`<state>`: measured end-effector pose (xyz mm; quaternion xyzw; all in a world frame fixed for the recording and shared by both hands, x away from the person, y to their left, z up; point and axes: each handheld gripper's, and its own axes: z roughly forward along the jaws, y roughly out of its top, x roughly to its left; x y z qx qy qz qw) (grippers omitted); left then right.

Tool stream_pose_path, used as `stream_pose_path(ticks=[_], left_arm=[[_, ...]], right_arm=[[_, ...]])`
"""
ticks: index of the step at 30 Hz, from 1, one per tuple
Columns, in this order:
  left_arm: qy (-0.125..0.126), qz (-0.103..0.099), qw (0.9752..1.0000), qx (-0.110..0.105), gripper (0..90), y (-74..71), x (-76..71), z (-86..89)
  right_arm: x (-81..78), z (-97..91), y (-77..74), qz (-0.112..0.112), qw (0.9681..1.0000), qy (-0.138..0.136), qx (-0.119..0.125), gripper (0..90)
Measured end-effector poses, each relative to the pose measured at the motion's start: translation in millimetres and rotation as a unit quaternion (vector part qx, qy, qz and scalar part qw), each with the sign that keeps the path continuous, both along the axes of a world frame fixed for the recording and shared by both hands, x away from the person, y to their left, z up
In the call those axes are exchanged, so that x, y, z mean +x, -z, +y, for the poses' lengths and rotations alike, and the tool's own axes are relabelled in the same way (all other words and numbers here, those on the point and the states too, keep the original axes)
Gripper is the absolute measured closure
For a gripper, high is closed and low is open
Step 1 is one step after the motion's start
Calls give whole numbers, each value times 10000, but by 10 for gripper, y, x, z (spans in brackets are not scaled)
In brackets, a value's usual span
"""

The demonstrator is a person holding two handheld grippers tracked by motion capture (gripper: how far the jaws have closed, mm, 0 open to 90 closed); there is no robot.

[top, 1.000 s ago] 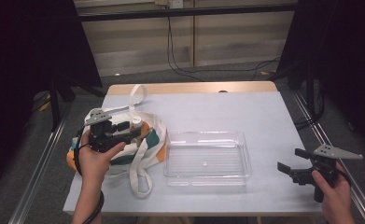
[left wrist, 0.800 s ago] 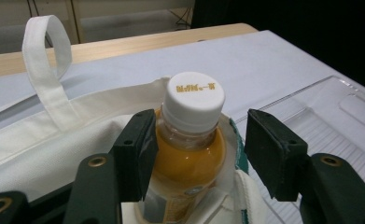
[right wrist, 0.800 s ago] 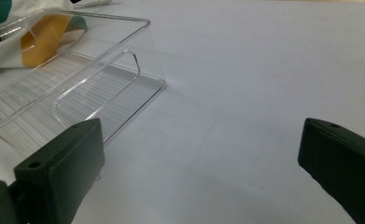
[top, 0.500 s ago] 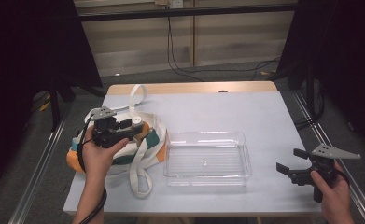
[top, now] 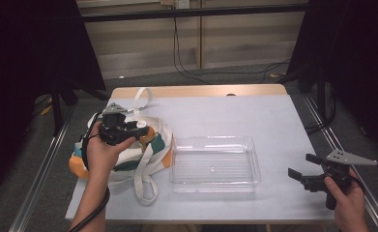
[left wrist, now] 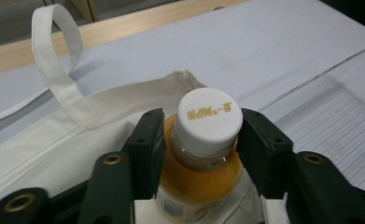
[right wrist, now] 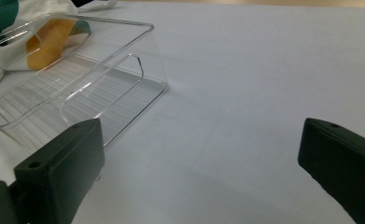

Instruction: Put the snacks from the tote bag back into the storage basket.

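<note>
Since the earlier frame, the left gripper (top: 140, 131) had shifted slightly toward the middle of the table (top: 273, 121) above the tote bag (top: 128, 159), and its jaws had just been closing with a bottle between them; the right gripper (top: 305, 166) had kept its place.

High view: the left gripper was held over the white canvas tote bag with green and orange patches, which lay at the left side of the table with one handle (top: 140, 96) looped toward the far edge. A clear plastic tray (top: 214, 164) sat just beside the bag at the middle of the table, with nothing inside it. The right gripper was held near the front right corner, well apart from the tray, its jaws spread with nothing between them.

Left gripper view: the two black jaws stood on either side of the neck of a bottle of orange drink (left wrist: 203, 172), just under its white cap (left wrist: 210, 122). The pads appeared to touch the neck on both sides. The bottle stood at the mouth of the bag, with the white handle loop (left wrist: 61, 60) behind it and the tray's edge (left wrist: 339, 93) at the right.

Right gripper view: the jaws were wide apart over bare table. The clear tray (right wrist: 77, 93) lay ahead to the left, with the bag (right wrist: 40, 42) showing through it.
</note>
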<state>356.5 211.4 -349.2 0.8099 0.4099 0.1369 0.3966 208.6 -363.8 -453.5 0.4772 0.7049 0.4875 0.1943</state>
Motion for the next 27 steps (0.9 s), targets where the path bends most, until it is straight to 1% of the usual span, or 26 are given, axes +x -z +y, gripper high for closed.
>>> stream_pose_path(ticks=[2,3,4,5,7,8,9,10,12,14,16,19,20,21,22,23,27], left_arm=[[31,76,10000,44,535,-17,14,-20],[25,115,9999,119,535,-30,25,-23],[6,105,9998,146,530,-34,36,-32],[13,139,9998,141,525,-41,45,-43],[72,249,9993,281,544,-64,60,-60],[50,243,9992,300,549,-66,66,-75],[103,322,9987,392,550,-85,79,-75],[62,330,9986,398,553,-93,84,-93],[103,414,9977,521,558,-120,100,-117],[48,428,9971,622,574,-144,103,-159],[69,460,9962,737,583,-162,112,-187],[38,558,9952,808,588,-182,130,-203],[-1,607,9950,787,589,-188,134,-213],[31,658,9940,871,590,-202,140,-218],[6,673,9938,888,591,-207,145,-233],[47,750,9924,969,592,-224,152,-235],[64,888,9901,1089,593,-255,178,-262]], right_arm=[[-4,5,-1,12,10000,1,12,2],[-3,7,0,1,10000,-14,6,2],[-3,11,-1,13,10000,-26,-6,2],[-2,17,-2,19,10000,-36,-7,2],[-2,20,-3,11,10000,-43,2,2],[-3,19,-5,13,10000,-40,-1,2],[0,14,-5,-19,10000,-43,-6,2],[-3,10,-6,-2,10000,-33,10,2],[-6,2,-6,5,10000,-14,11,2],[-8,1,-8,-1,10000,-7,32,2],[-8,2,-11,-13,10000,-31,32,2],[-6,4,-12,-12,10000,-41,18,2],[-7,5,-13,-6,10000,-42,29,2],[-8,3,-14,-9,10000,-43,34,2],[-8,0,-14,-18,10000,-42,35,2],[-8,-5,-13,-25,10000,-44,33,2],[-9,-8,-10,-25,10000,-29,36,2]])
